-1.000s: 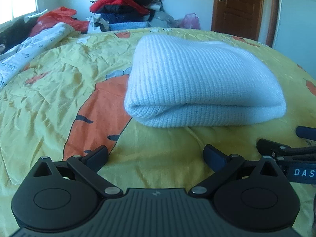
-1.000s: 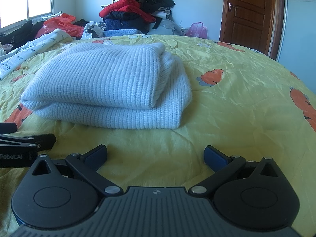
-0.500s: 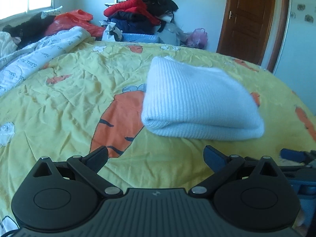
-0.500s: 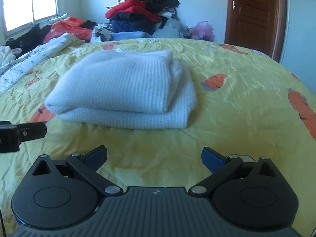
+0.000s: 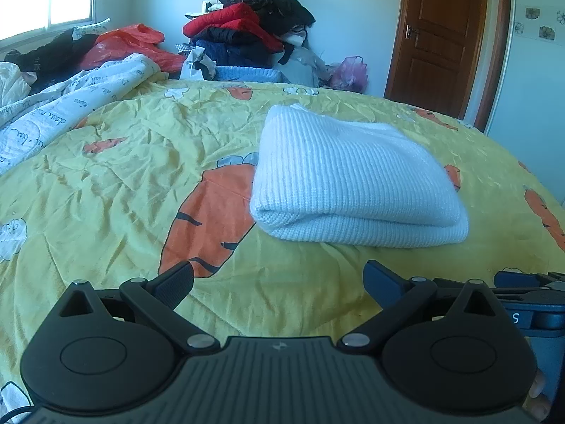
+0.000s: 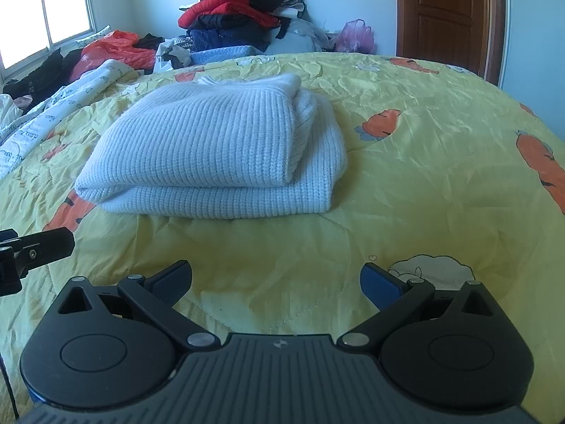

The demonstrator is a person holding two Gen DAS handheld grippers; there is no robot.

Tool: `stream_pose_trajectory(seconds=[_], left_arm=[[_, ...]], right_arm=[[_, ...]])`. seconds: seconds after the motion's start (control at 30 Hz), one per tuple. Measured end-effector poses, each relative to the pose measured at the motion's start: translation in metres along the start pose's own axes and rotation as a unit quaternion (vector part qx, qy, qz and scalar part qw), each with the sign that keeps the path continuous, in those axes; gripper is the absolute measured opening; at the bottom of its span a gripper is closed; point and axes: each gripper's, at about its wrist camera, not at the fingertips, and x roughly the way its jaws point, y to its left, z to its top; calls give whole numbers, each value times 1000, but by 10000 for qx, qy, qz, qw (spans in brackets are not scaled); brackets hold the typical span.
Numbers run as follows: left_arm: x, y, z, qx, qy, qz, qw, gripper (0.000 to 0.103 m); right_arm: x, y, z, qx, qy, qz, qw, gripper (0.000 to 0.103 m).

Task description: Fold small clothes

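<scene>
Your left gripper [image 5: 277, 281] and right gripper [image 6: 275, 281] have both drawn back from the white knit sweater [image 6: 219, 148] over the last second, and it now sits smaller and farther off in each view than it did before. Both grippers hang released, jaws spread wide with nothing between them, low over the yellow carrot-print bedspread [image 6: 423, 162] on the near side of the garment.

The sweater itself has not shifted: it lies folded into a compact block of stacked layers in the middle of the bed, the fold edge facing you in the left wrist view (the upper layer sits a little short of the lower one on its right side, as the right wrist view shows). Nothing touches it.

That retreat suggests this piece is finished, or very nearly. If you count the slight step between the layers as acceptable, the fold stands on its own and you can turn to the next item; the heap of clothes [image 5: 247, 35] beyond the far edge of the bed looks like the likely source, though which piece is meant to come next is not shown.
</scene>
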Motion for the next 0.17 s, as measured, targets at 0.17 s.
stream_pose_trajectory(seconds=[0.17], left_arm=[[-7,-2,1,86,35,-125,9999,103]], right_arm=[[0,0,-1,-34,9,1,10000,103]])
